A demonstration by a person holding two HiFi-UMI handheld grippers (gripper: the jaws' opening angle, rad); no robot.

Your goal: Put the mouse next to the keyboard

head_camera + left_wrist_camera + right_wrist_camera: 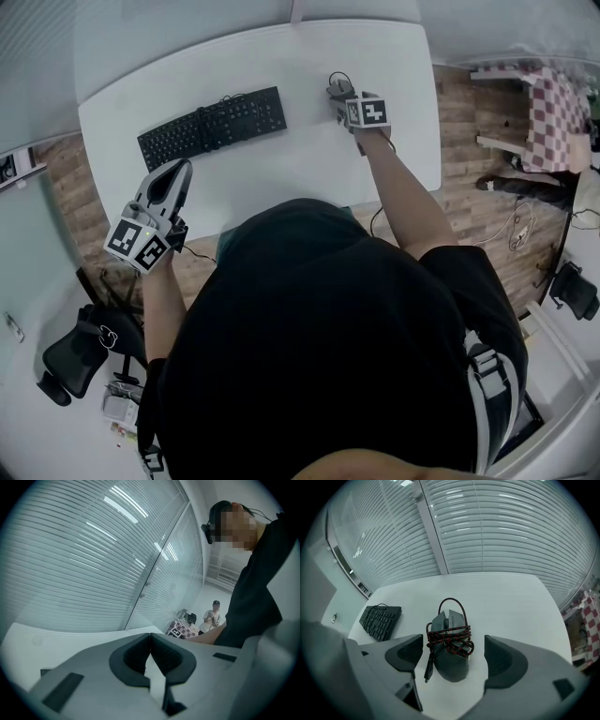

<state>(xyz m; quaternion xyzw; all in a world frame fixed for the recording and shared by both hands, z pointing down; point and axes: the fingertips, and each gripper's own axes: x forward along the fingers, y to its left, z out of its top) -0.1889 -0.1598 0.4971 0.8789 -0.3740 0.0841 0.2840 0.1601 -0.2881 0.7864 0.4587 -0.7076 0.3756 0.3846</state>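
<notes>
Both jaws of the right gripper (454,652) are spread wide, and the mouse (450,665), bound in its red-and-black cable (449,637), is flanked by them on the white table (506,597), untouched. The black keyboard (380,619) is seen well apart, to the left. The left gripper (150,644) is closed on nothing.

The head camera looks steeply down on the counter (281,178), the right claw (453,654) camera sits low over it, both see the keyboard (212,127), and the left claw (150,654) camera faces the blinds (84,564).
</notes>
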